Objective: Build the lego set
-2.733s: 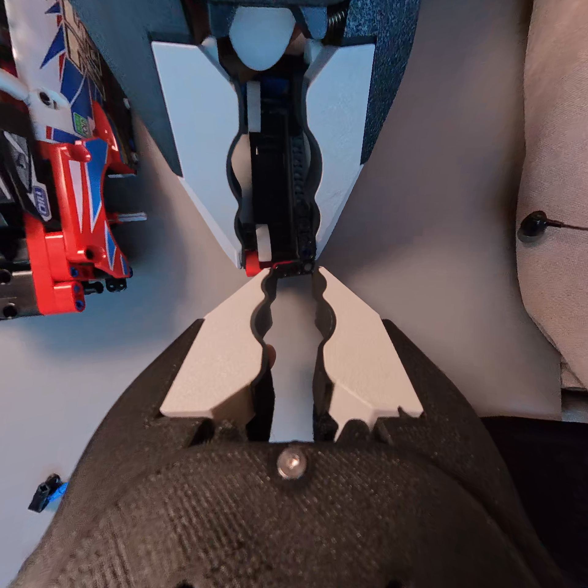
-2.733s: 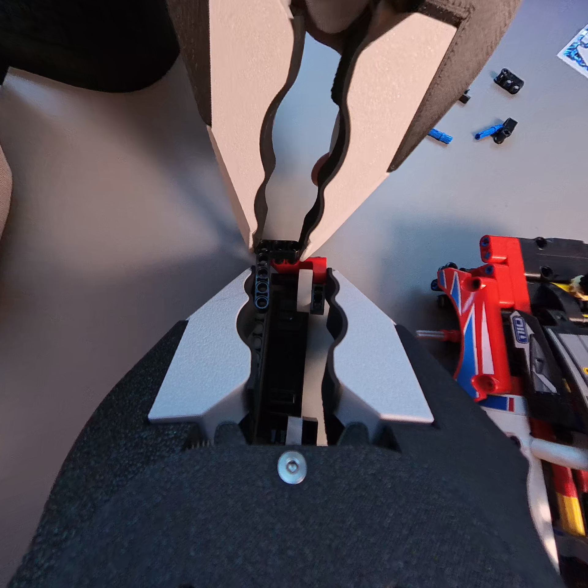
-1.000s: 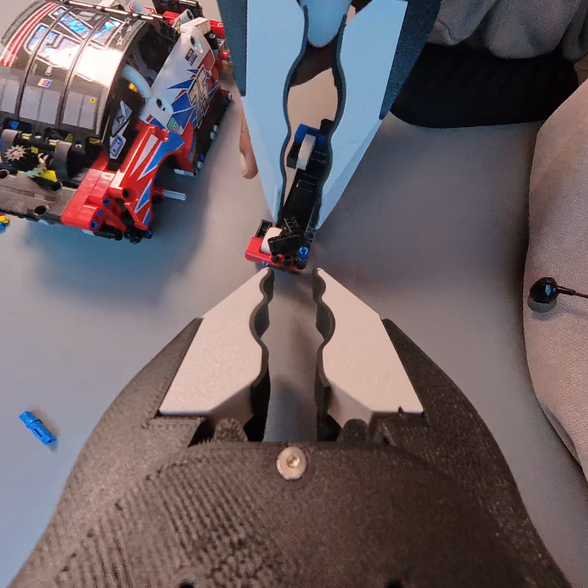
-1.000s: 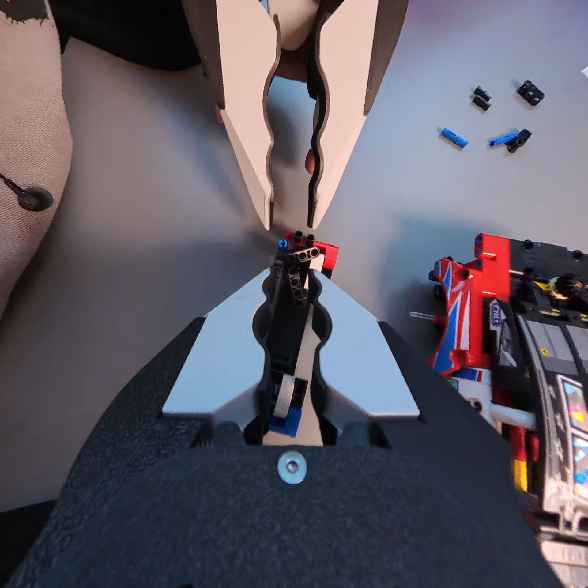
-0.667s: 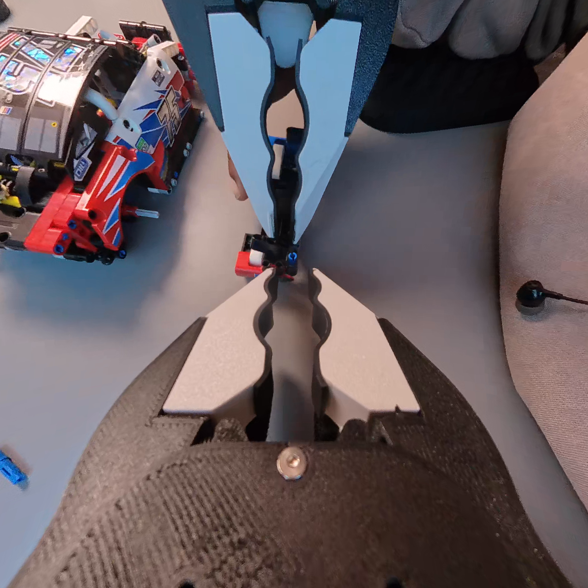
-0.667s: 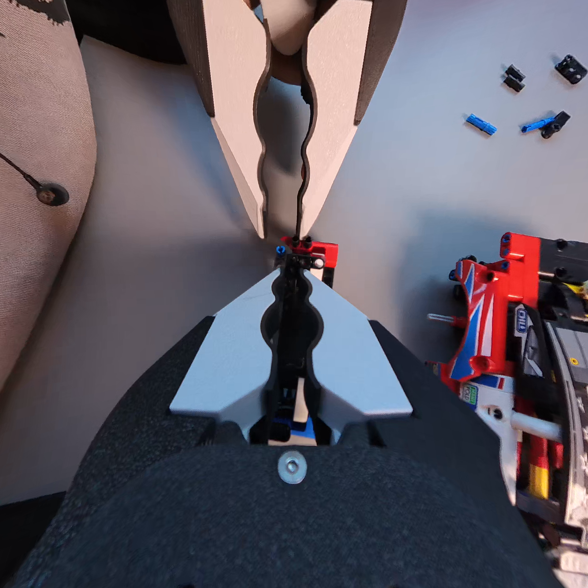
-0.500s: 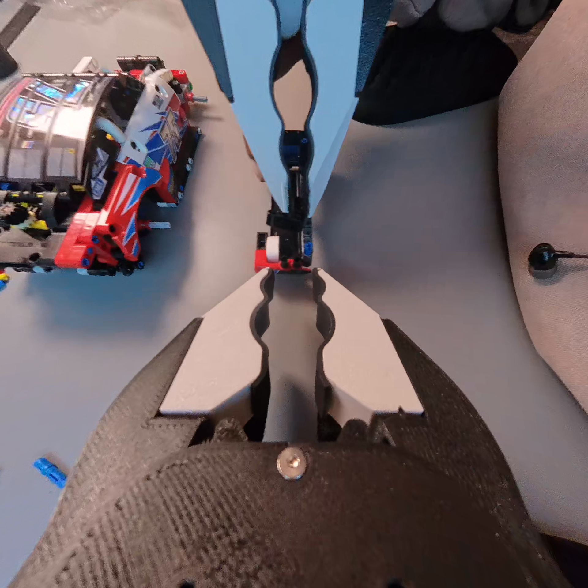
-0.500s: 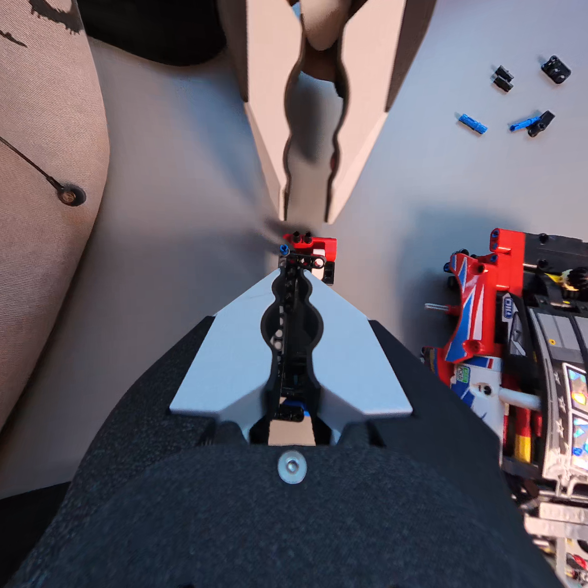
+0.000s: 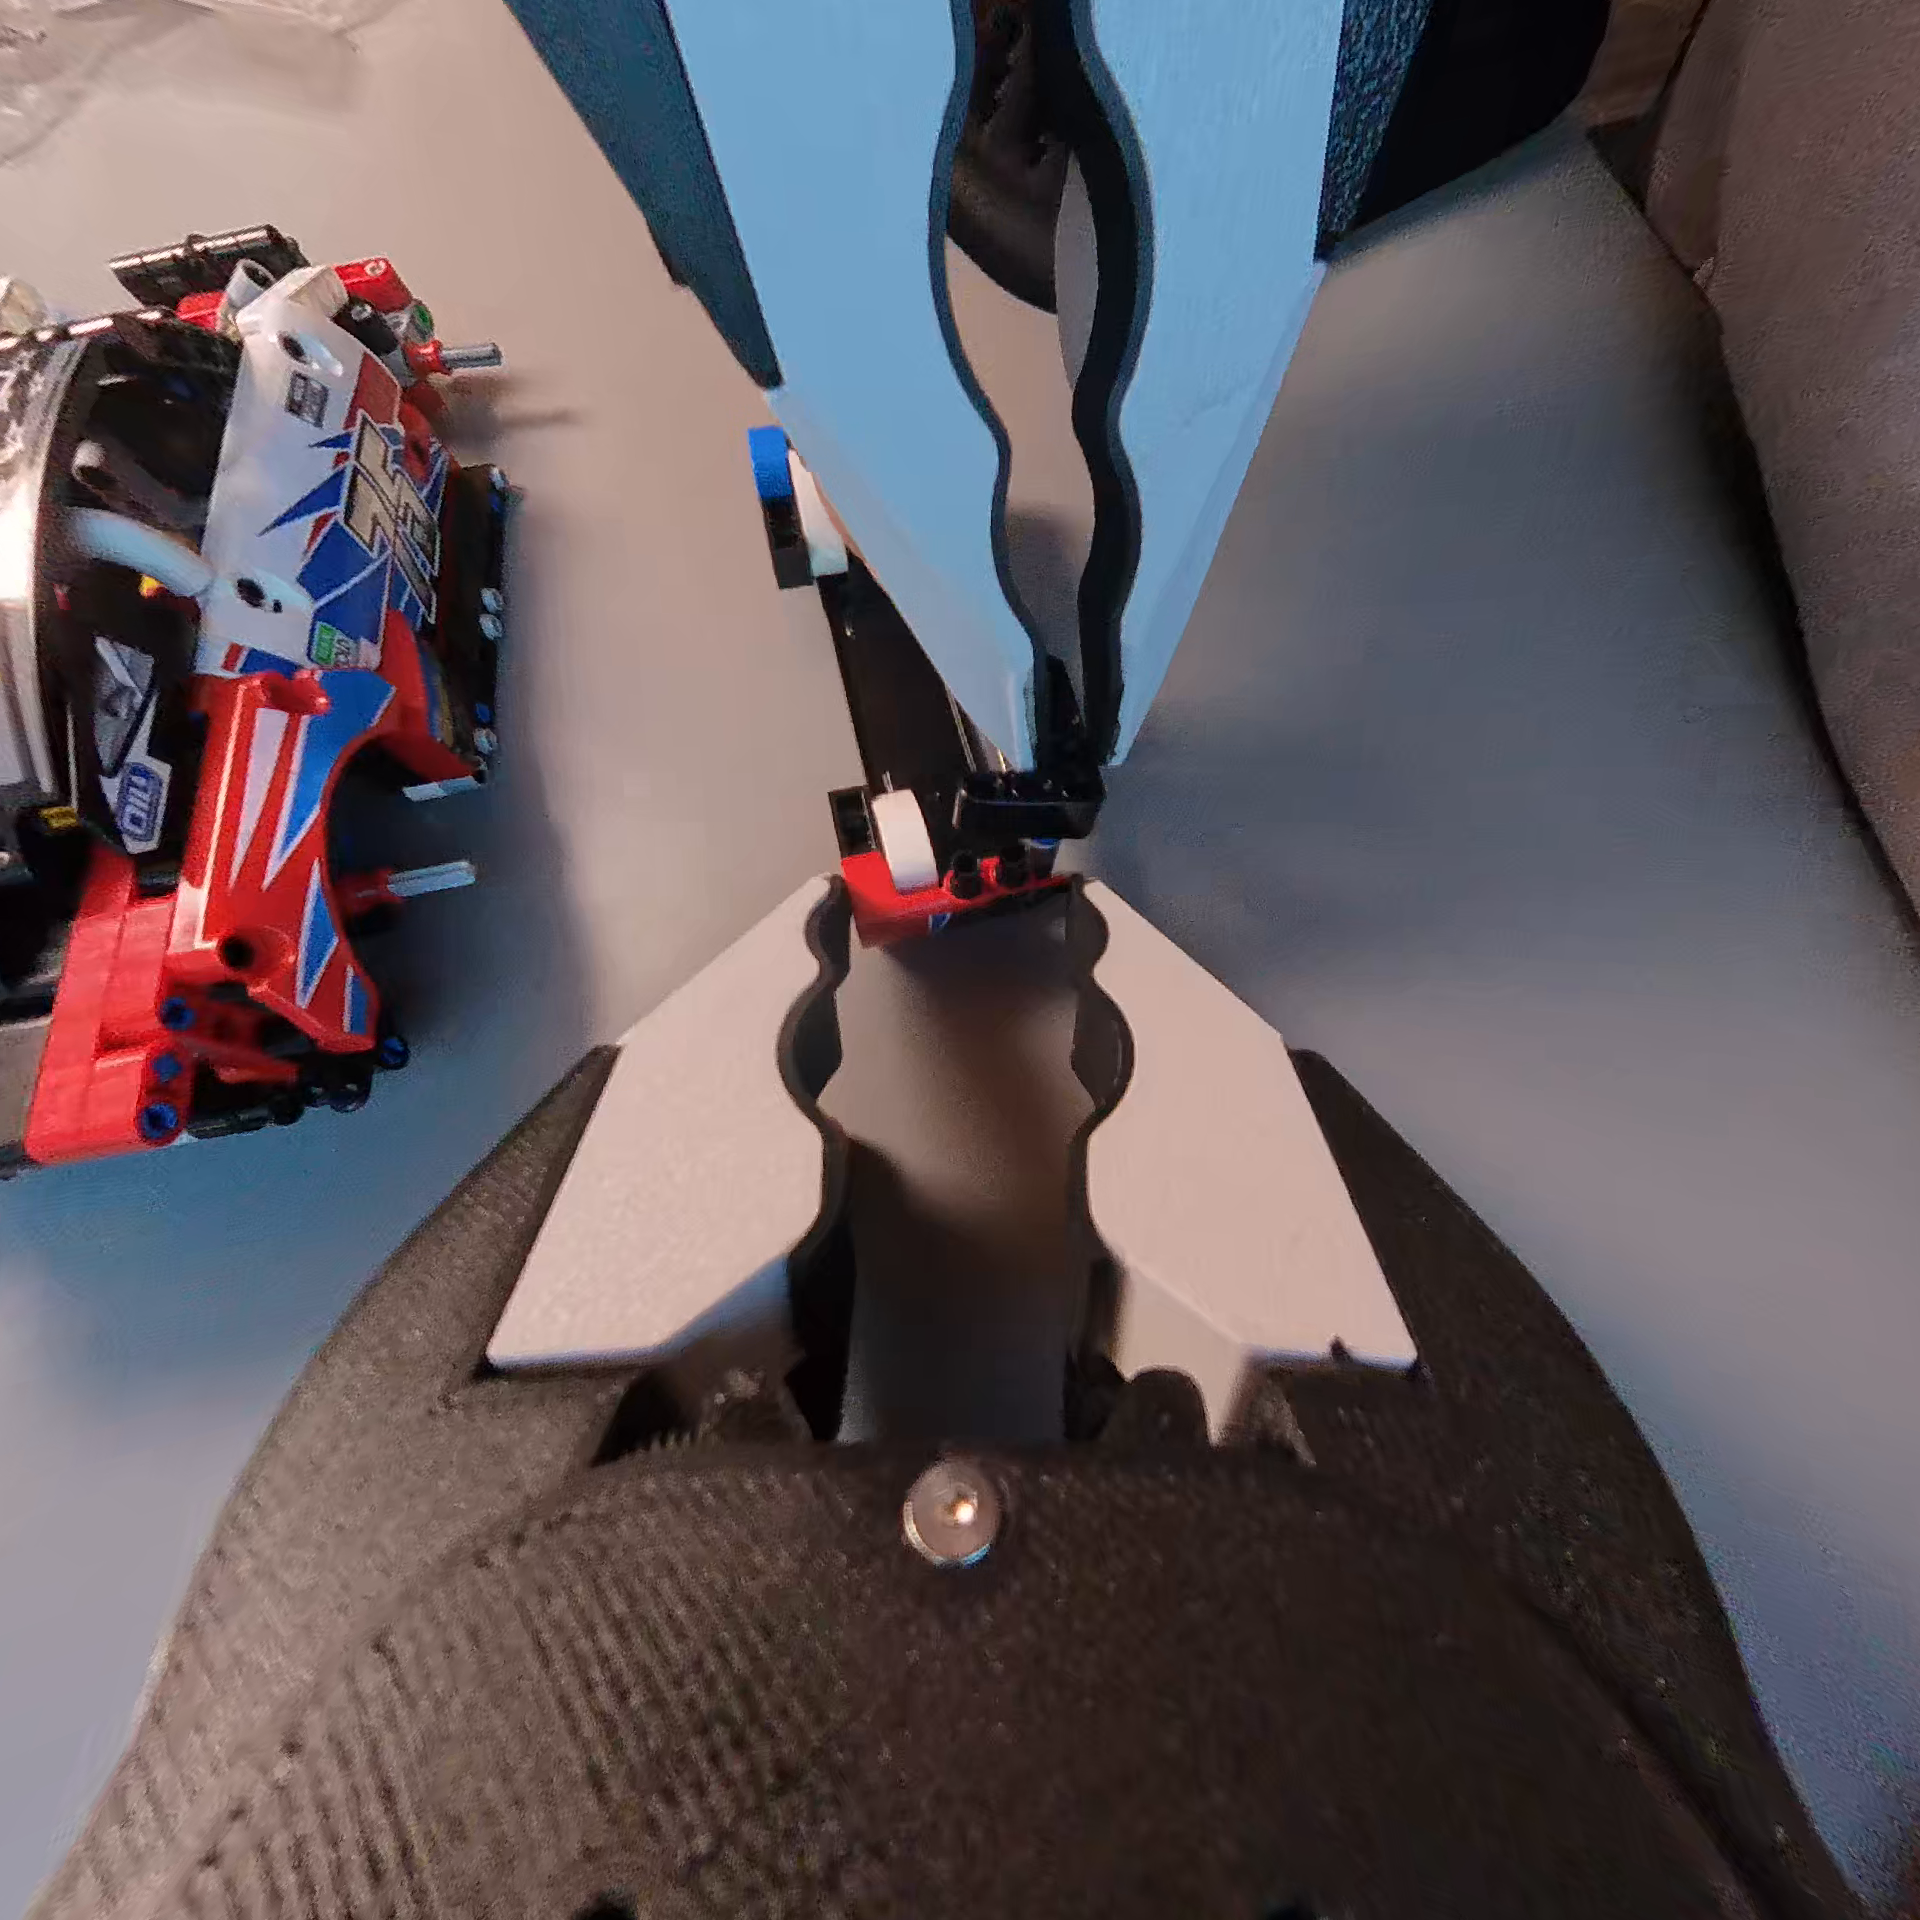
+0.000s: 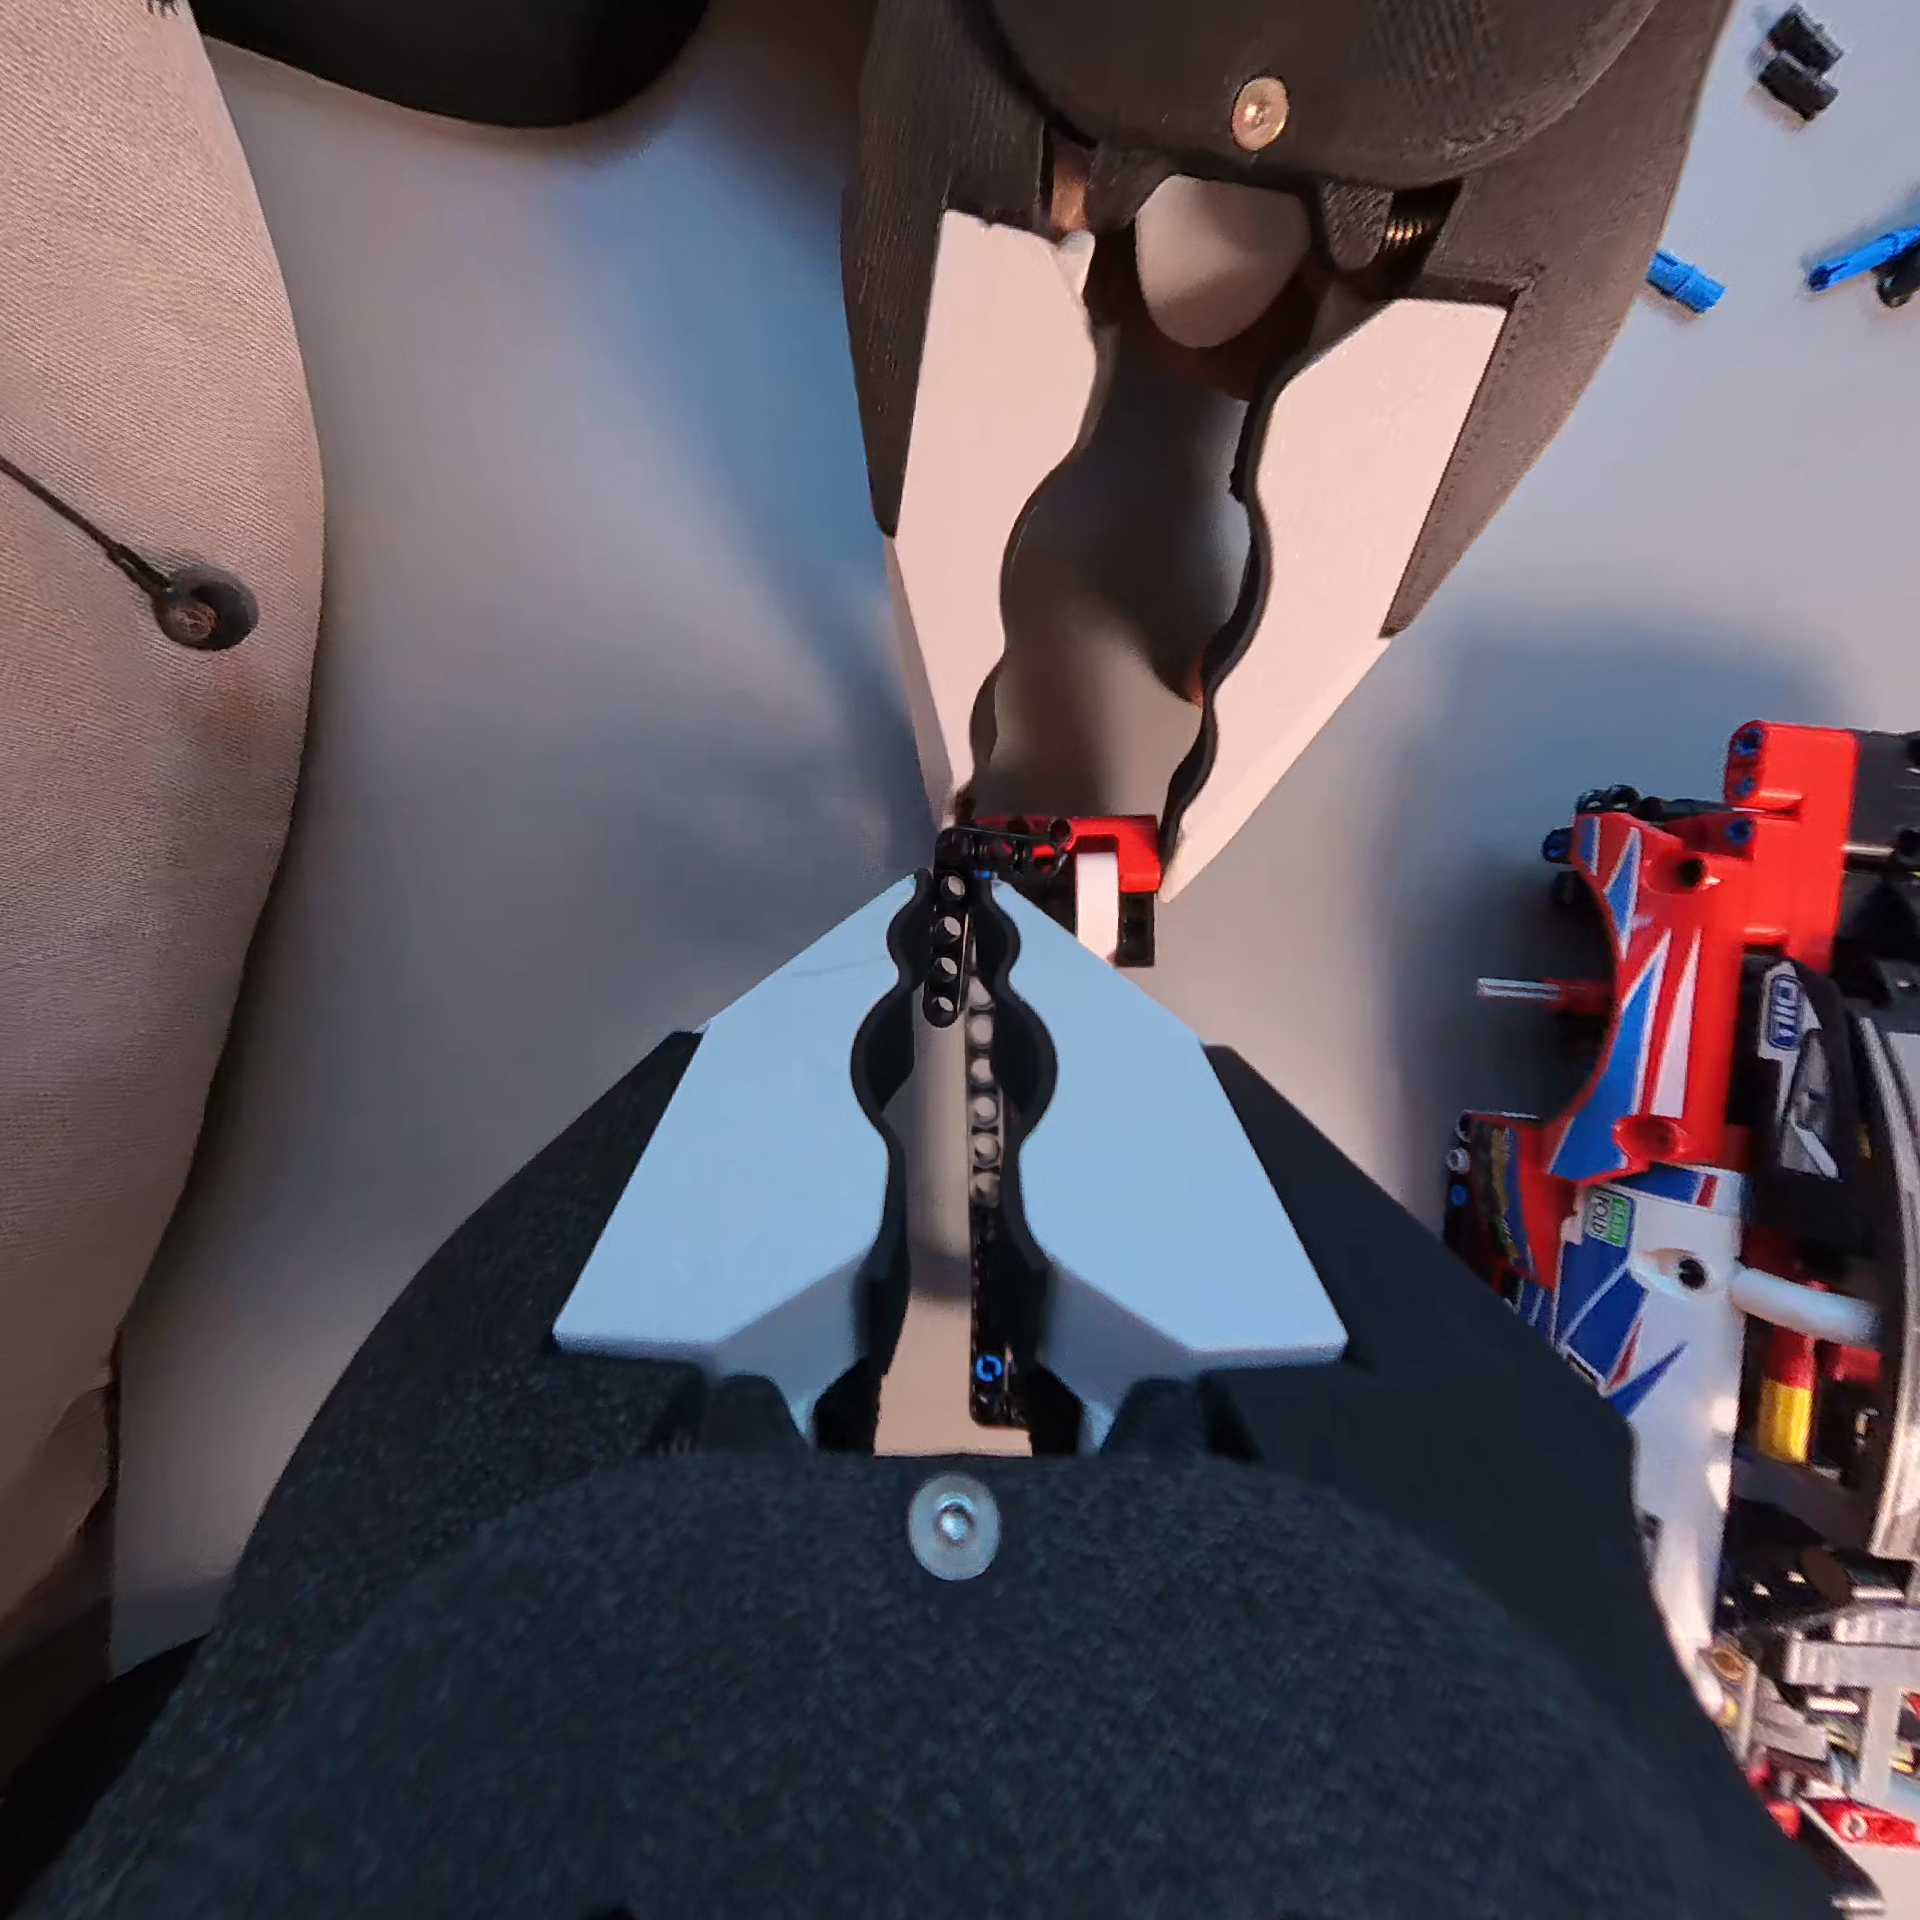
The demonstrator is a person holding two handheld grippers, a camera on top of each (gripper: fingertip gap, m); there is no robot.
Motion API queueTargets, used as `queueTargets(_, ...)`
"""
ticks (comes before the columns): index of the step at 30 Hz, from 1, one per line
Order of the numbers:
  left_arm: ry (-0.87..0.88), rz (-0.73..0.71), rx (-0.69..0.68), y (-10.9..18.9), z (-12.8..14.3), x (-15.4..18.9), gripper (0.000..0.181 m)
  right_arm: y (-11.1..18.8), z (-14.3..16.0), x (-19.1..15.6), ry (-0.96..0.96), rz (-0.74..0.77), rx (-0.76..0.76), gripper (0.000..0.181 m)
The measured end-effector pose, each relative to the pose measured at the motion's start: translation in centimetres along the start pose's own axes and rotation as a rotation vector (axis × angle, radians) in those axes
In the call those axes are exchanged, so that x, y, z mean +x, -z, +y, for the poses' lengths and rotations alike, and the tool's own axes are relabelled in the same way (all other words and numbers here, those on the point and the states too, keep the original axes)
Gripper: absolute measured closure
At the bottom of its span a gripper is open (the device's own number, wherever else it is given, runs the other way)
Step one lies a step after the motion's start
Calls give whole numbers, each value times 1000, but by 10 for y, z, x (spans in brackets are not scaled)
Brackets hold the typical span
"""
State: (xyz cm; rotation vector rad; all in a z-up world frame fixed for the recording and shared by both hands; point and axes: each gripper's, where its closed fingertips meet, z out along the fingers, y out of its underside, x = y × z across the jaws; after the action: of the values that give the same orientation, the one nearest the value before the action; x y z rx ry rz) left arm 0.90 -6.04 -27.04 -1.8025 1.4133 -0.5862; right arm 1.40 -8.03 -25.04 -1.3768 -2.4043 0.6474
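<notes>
A long black Technic sub-assembly (image 9: 894, 665) has a red end (image 9: 935, 899) and white and blue pieces. My right gripper (image 10: 956, 883) is shut on one thin black beam (image 10: 982, 1122) of it, seen edge-on between the jaws; it also shows from the front in the left wrist view (image 9: 1070, 748). My left gripper (image 9: 956, 894) faces it with its jaws apart. The red end sits between its fingertips, as the right wrist view also shows (image 10: 1065, 847). The large red, white and blue car model (image 9: 260, 727) lies on the grey table (image 9: 1455, 727) to the side.
A beige cushion (image 10: 125, 727) with a small black earbud and wire (image 10: 197, 613) borders the table. Loose blue pins (image 10: 1683, 275) and black connectors (image 10: 1797, 62) lie beyond the left gripper. The car model also fills the right edge of the right wrist view (image 10: 1714, 1039). Both grippers' tips are close together, under 4 cm apart.
The two grippers have come closer together. The red end now sits between my left fingertips. The sub-assembly has turned, so most of it hangs beside the right jaws.
</notes>
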Motion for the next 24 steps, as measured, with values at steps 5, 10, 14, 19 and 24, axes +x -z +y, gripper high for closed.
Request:
queueTargets(5,19,-50,-10,-3,-3,5,141,0,1,-6,21,-6,-39,177)
queueTargets(10,17,-49,-7,-6,-5,11,141,0,4,-10,70,-5,-93,175)
queueTargets(14,36,-46,-3,-6,-7,11,142,-3,8,-9,86,3,-125,172)
queueTargets(19,42,-48,-3,-6,-6,11,142,0,5,-10,74,15,-95,163)
queueTargets(24,50,-49,-4,-6,-6,10,142,4,-1,-4,33,79,-29,171)
